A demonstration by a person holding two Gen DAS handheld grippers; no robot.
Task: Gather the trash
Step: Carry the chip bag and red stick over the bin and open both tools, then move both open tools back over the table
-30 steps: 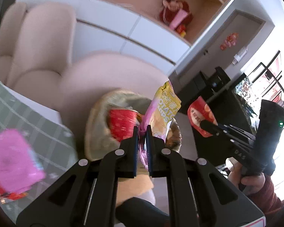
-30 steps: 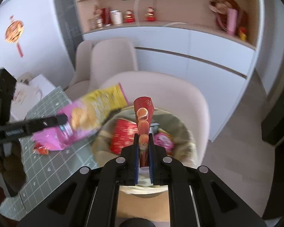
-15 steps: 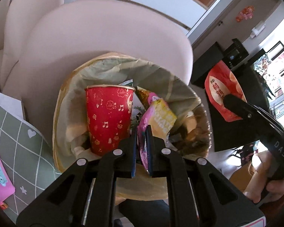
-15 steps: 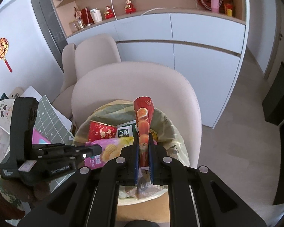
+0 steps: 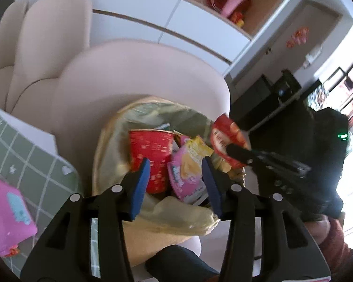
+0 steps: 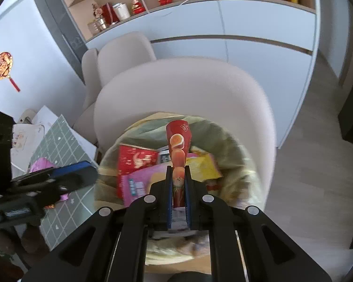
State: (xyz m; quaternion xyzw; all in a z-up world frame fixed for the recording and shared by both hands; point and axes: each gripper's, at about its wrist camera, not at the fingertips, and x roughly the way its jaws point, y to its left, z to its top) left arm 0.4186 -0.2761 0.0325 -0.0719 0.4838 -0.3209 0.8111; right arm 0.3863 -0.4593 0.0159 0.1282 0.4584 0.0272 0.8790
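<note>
Over the lined bin point(image 5: 110, 141), your left gripper point(image 5: 175, 164) is spreading its jaws, dropping the pink-yellow wrapper point(image 5: 188, 171) inside. Right gripper point(image 6: 177, 181) is pinching the red wrapper point(image 6: 177, 141); release it next.

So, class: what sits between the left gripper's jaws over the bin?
In the left wrist view, the pink-and-yellow snack bag lies between the opening jaws, untouched, beside the red cup.
</note>
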